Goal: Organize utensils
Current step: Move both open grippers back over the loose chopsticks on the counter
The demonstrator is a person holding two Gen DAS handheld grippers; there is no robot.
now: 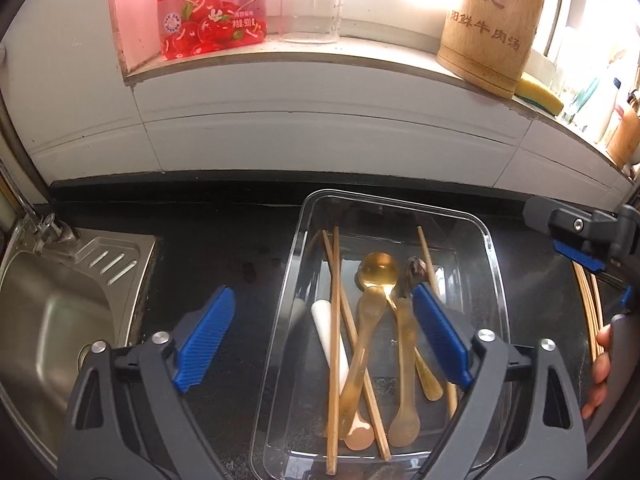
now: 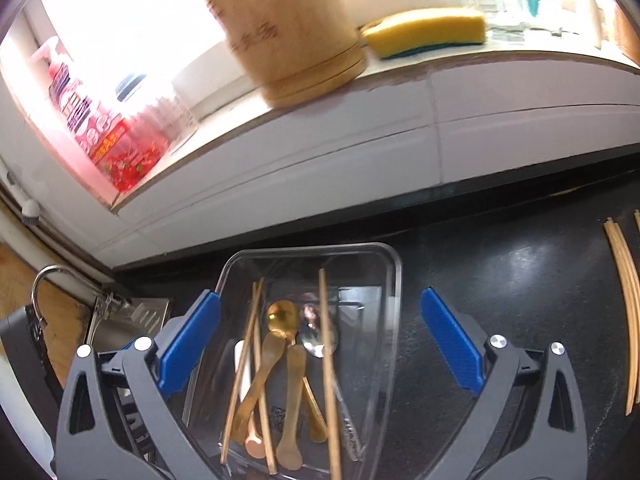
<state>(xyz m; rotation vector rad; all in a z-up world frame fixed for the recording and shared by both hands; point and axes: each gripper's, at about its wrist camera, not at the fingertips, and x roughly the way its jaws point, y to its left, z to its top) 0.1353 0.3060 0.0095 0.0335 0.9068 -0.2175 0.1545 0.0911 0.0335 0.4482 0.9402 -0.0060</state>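
Both the left gripper (image 1: 322, 338) and right gripper (image 2: 320, 346) hold jaws wide, empty, above the clear rectangular plastic tray (image 1: 498, 276) of wooden chopsticks (image 1: 335, 320) and golden spoons (image 1: 376, 280), lower centre.

A home kitchen: a stainless steel sink (image 1: 52, 312) with a curved tap (image 2: 52, 284) is set into the left end of a black stone countertop (image 1: 224, 248), and a white tiled sill (image 1: 304, 64) carries a red dish-soap bottle (image 1: 212, 8) and yellow sponge (image 2: 428, 30).

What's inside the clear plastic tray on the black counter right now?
The clear plastic tray holds bamboo chopsticks, a shiny gold metal spoon, amber translucent spoons and a white handle. The pieces overlap, so the white piece's far end and an exact count stay hidden.
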